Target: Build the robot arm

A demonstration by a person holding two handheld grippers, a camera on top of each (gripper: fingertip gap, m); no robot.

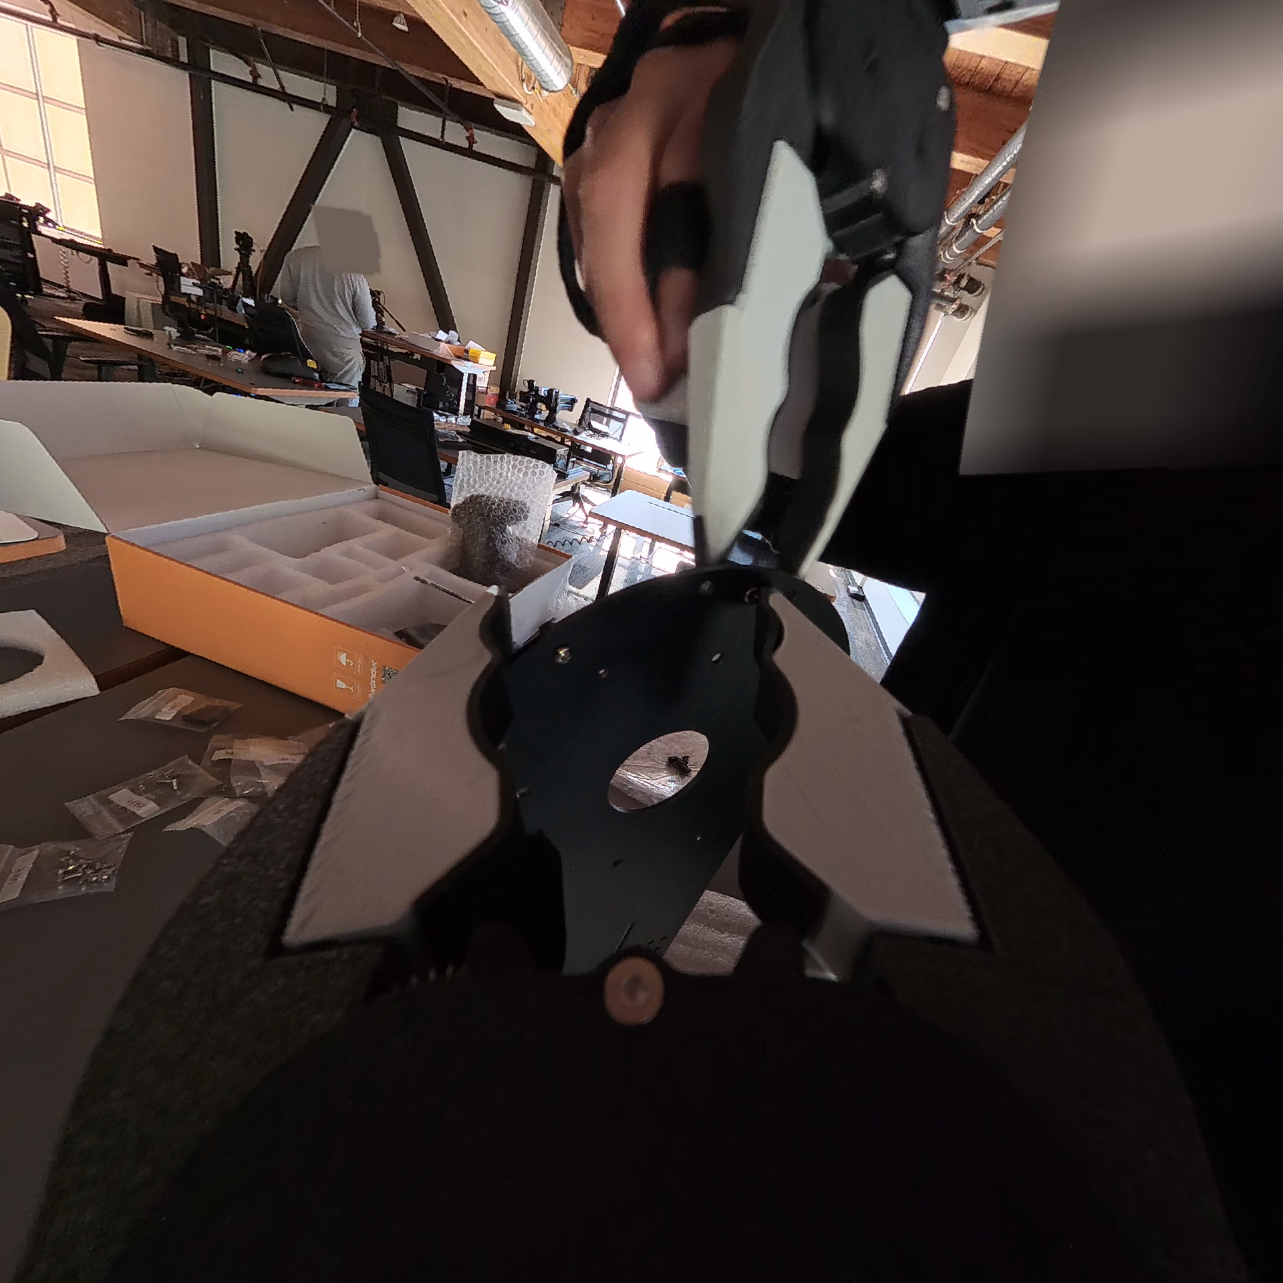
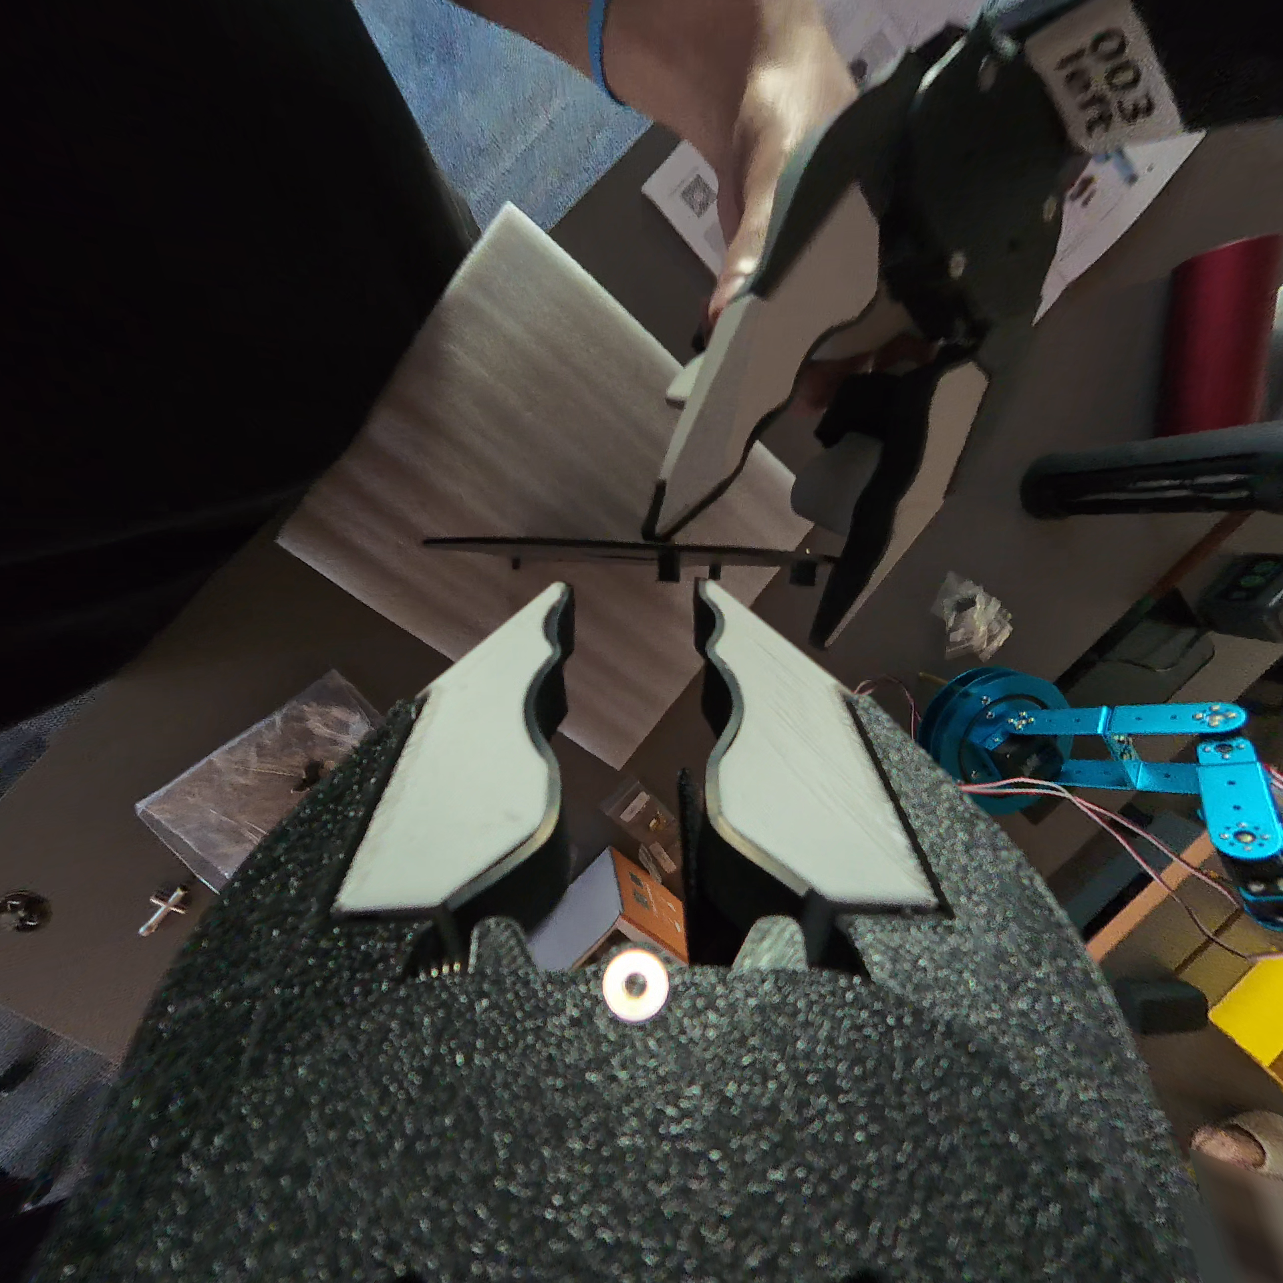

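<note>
Left of the flat black metal plate with a round hole, an orange cardboard box lined with white foam lies on the dark desk. The left gripper holds the plate between its fingers by the edges. Beyond the plate's far edge, the right gripper points down with fingers spread, tips just at the plate.

I see a robotics workshop: exposed timber beams, benches crowded with equipment, bagged screws, a blue robot arm.
</note>
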